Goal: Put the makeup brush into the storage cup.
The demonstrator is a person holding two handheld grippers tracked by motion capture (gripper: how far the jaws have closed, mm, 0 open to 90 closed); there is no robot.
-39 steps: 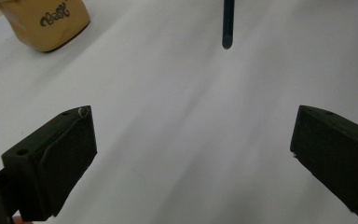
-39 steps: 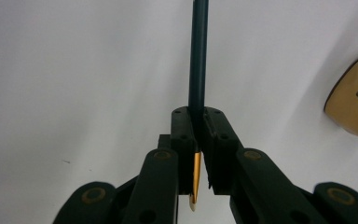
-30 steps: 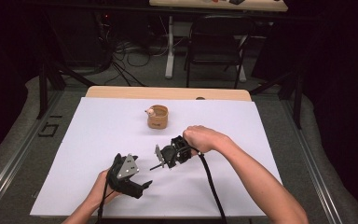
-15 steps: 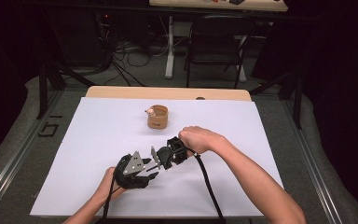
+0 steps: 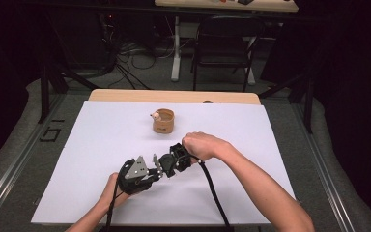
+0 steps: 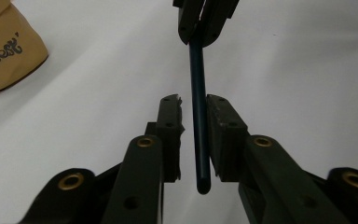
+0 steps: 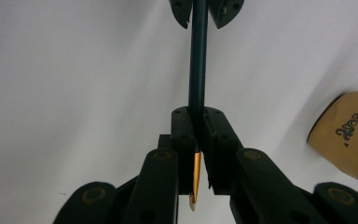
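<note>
- Right gripper [image 7: 196,154] — jaws clamped on a dark teal pencil [image 7: 197,60] near its sharpened end; the pale tip pokes out behind the pads.
- Left gripper [image 6: 195,135] — jaws slightly parted, one on each side of the same pencil's blunt end; the right-hand pad looks just touching, the other stands clear.
- Apparent step: a handover between grippers above the white table sheet [image 5: 106,140].
- To do it well, centre the shaft between the left pads, close squarely, and release the right grip only once the left one is firm.
- Tan cup [image 5: 164,121] stands well beyond both jaw pairs.
</note>
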